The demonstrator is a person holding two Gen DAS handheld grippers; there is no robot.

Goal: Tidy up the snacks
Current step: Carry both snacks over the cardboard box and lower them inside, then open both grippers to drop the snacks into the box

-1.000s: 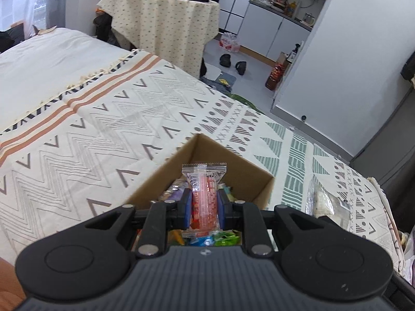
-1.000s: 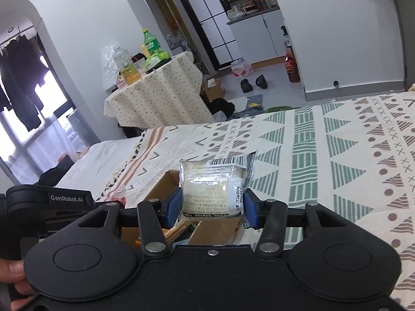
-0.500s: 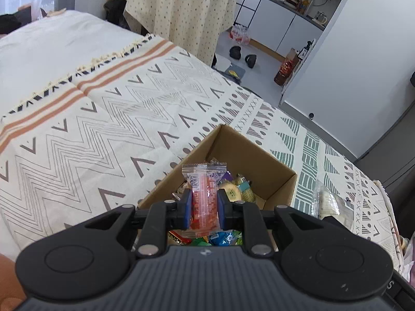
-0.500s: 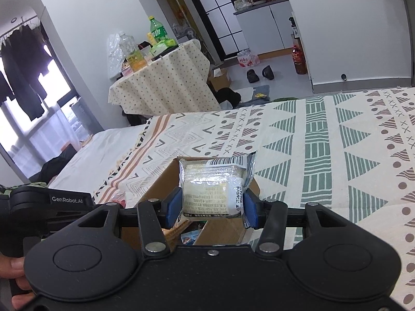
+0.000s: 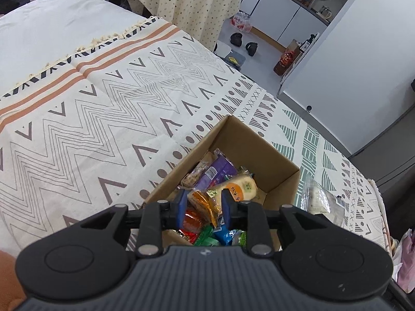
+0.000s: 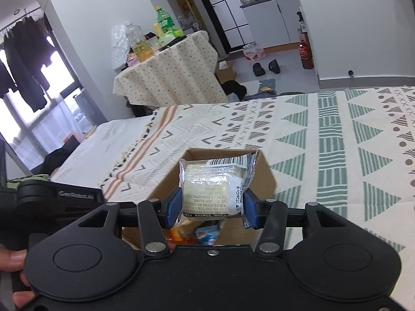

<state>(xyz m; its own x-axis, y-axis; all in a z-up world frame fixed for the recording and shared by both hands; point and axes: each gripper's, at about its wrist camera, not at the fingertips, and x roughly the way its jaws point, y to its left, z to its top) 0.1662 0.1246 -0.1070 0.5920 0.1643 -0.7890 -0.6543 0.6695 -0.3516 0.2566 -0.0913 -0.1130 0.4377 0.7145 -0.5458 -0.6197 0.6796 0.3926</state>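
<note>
- Two grippers hang over one open cardboard box [image 5: 262,153] that sits on a patterned bedspread [image 5: 109,108].
- The left gripper [image 5: 203,204] has its blue pads apart with nothing between them; it is poised above the near end of the box.
- Inside the box lies a jumble of snacks: a round cracker pack [image 5: 237,188], a purple wrapper [image 5: 216,172], an orange packet [image 5: 203,202], and green and blue wrappers closer to the camera.
- The right gripper [image 6: 211,204] is clamped on a clear-wrapped white snack pack [image 6: 211,189], held upright above the box opening, barcode at the top.
- In the left wrist view, that same pack [image 5: 317,198] shows just past the right wall of the box.
- A hand [image 6: 14,259] grips the handle at the lower left of the right wrist view.
</note>
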